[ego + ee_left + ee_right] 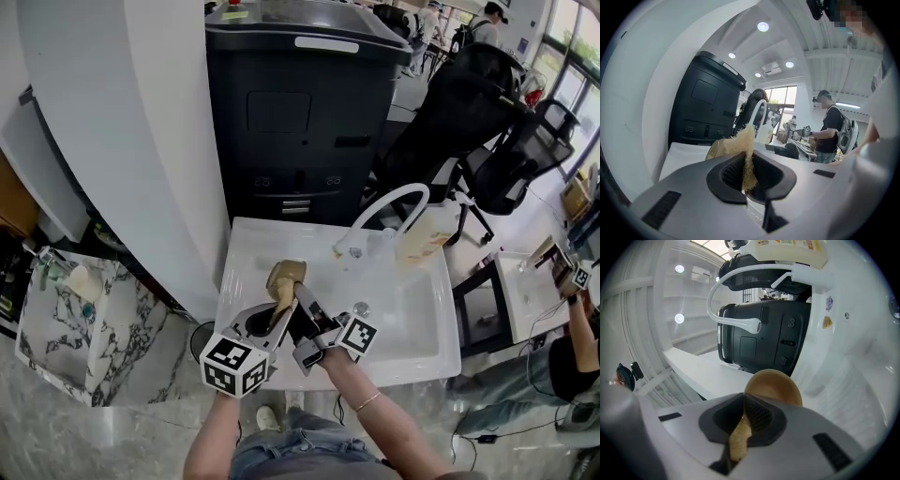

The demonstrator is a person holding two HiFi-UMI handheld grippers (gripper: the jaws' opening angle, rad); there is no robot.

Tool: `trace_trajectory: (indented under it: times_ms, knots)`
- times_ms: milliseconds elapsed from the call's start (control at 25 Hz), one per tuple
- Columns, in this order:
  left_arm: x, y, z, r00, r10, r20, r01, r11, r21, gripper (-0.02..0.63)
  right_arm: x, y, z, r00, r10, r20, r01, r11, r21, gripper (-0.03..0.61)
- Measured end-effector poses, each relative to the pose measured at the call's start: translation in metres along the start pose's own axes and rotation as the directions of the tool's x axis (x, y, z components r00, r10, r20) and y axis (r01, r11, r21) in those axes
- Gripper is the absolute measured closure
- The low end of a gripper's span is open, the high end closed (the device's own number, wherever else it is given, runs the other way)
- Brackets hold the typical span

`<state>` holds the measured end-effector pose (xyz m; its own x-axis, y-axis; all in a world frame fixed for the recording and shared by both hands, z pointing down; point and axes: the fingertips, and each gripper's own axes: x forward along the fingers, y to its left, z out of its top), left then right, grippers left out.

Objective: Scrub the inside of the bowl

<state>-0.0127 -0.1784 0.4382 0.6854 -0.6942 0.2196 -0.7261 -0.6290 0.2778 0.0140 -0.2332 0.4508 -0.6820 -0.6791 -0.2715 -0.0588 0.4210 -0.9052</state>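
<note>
Right gripper view: bowl [774, 385], tan, looks light, stiff and smooth-walled, probably slick once wet. The right gripper [742, 425] is clamped on its near rim, which seems the only sound purchase, and holds it over the left part of the sink [862, 380]. Left gripper [749, 164] is closed on a pad [746, 140] that is soft, fibrous and floppy, just beside the bowl. The sink is white and glossy, with a faucet [389, 200] and a bottle [424, 236] at the back. A black machine [300, 112] stands behind it, in a bright open office.
</note>
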Motion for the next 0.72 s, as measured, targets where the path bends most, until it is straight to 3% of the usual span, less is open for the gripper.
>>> trace_trajectory:
  times_ms: [280,520,720]
  knots:
    - [-0.013,-0.011,0.014,0.999,-0.04,0.036,0.04,0.999,-0.001,0.568,-0.012,-0.005,0.0,1.0,-0.022,0.008,0.022,1.0,0.005,0.557]
    - [-0.046,0.012,0.031,0.996,0.082,0.032,-0.085,0.989,0.121,0.568,-0.029,-0.001,-0.001,1.0,0.0,-0.015,0.0,1.0,0.009,0.557]
    - [-0.051,0.045,0.027,0.982,0.187,-0.032,-0.178,0.968,0.178,0.568,-0.042,0.01,-0.006,0.994,0.091,-0.055,-0.088,0.994,0.062,0.557]
